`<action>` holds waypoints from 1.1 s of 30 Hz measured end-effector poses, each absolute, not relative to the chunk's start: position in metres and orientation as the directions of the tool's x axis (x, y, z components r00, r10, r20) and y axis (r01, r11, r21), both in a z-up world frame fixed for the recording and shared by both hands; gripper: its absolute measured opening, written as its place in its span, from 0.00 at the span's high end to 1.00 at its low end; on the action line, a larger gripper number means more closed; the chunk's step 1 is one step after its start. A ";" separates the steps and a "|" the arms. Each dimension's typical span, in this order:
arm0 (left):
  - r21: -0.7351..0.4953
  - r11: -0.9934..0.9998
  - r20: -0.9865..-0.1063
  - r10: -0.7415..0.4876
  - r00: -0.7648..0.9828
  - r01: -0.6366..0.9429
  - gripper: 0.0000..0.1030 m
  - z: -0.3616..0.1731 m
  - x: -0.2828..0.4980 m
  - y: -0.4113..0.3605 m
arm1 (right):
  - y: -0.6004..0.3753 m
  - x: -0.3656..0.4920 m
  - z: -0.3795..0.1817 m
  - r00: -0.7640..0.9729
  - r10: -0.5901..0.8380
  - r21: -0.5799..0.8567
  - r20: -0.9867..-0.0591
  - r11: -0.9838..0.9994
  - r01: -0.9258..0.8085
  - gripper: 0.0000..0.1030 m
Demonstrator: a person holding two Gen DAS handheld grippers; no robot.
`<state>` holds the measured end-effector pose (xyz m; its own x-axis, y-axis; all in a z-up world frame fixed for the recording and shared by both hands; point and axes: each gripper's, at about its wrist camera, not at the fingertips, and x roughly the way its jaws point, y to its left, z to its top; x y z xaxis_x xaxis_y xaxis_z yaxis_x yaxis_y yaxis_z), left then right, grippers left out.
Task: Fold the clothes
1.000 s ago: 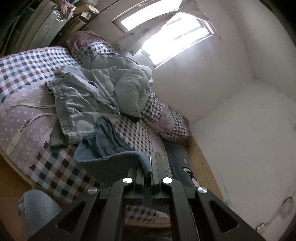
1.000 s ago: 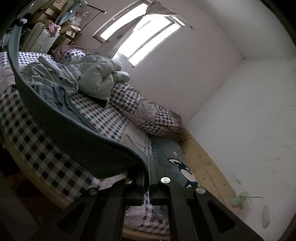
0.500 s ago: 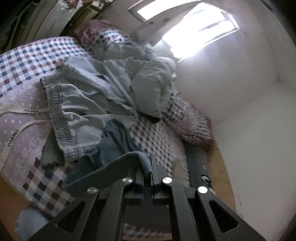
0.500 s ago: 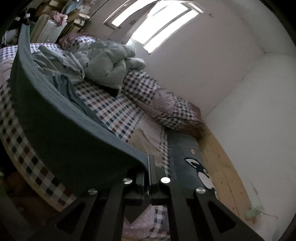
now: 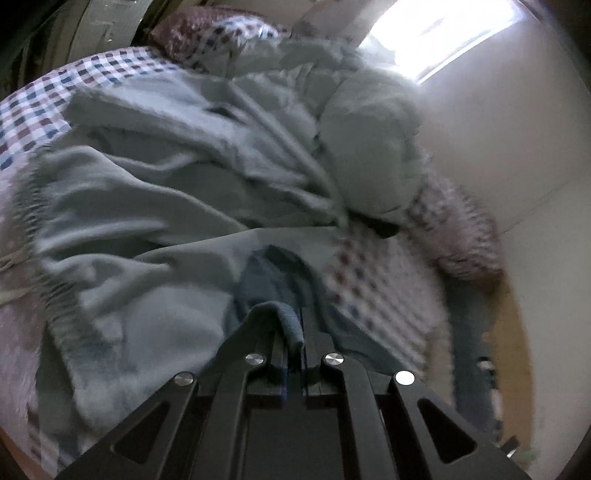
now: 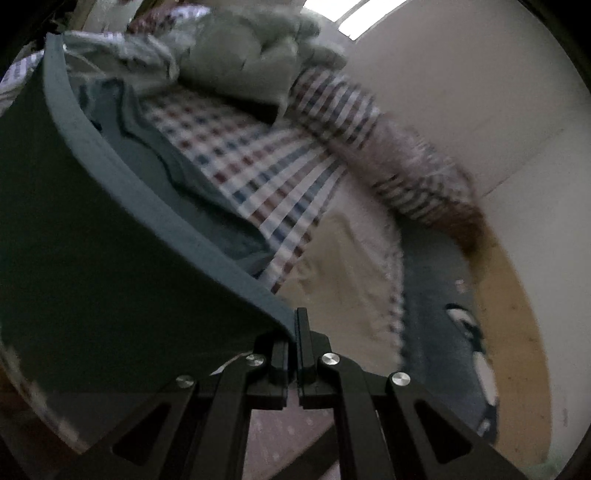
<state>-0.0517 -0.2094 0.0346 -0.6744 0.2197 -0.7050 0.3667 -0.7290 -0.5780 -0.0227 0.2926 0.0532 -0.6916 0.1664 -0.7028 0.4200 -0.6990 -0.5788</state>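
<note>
A dark blue-grey garment (image 6: 85,236) is stretched between both grippers over a checked bed. My left gripper (image 5: 295,332) is shut on one bunched edge of the blue-grey garment (image 5: 273,280), low over a pale grey-green piece of clothing (image 5: 147,258) with an elastic waistband. In the right wrist view my right gripper (image 6: 298,325) is shut on the other edge, and the cloth sweeps up and left as a taut hem, filling the left half of the view. The rest of the garment lies on the checked bedspread (image 6: 266,162).
A crumpled pale duvet (image 5: 369,147) is heaped at the head of the bed, with checked pillows (image 5: 465,240) beside it. A dark mat with a cartoon figure (image 6: 458,325) lies on the wooden floor (image 6: 517,314) along the white wall. A window (image 5: 443,33) glares behind.
Both grippers have moved forward and down over the bed with the blue-grey garment still in them. The pale clothing and the bedspread now fill more of each view.
</note>
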 end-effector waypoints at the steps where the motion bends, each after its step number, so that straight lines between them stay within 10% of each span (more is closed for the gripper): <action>1: -0.559 -0.736 -0.723 0.206 -0.660 0.382 0.97 0.022 -0.062 -0.209 | 0.292 -0.038 0.040 -0.670 0.169 -0.569 -0.723 -0.695 0.440 1.00; 8: -0.482 -0.754 -0.774 0.128 -0.620 0.446 0.96 -0.035 -0.095 -0.205 | 0.291 -0.106 -0.021 -0.525 0.153 -0.458 -0.837 -0.720 0.521 0.98; 13: -0.483 -0.785 -0.724 0.110 -0.681 0.387 0.88 -0.038 -0.087 -0.200 | 0.308 -0.135 -0.042 -0.474 0.182 -0.421 -0.861 -0.778 0.466 0.55; 15: -0.498 -0.790 -0.690 0.109 -0.716 0.359 0.57 -0.032 -0.081 -0.201 | 0.322 -0.141 -0.039 -0.469 0.189 -0.400 -0.863 -0.821 0.406 0.51; 21: -0.648 -0.700 -0.536 0.139 -0.833 0.301 0.22 -0.006 -0.060 -0.214 | 0.352 -0.136 -0.020 -0.498 0.297 -0.450 -0.815 -0.866 0.219 0.51; 33: -0.642 -0.712 -0.539 0.156 -0.828 0.284 0.21 -0.012 -0.071 -0.206 | 0.197 -0.147 -0.024 -0.652 0.019 -0.451 -0.758 -0.737 0.504 0.50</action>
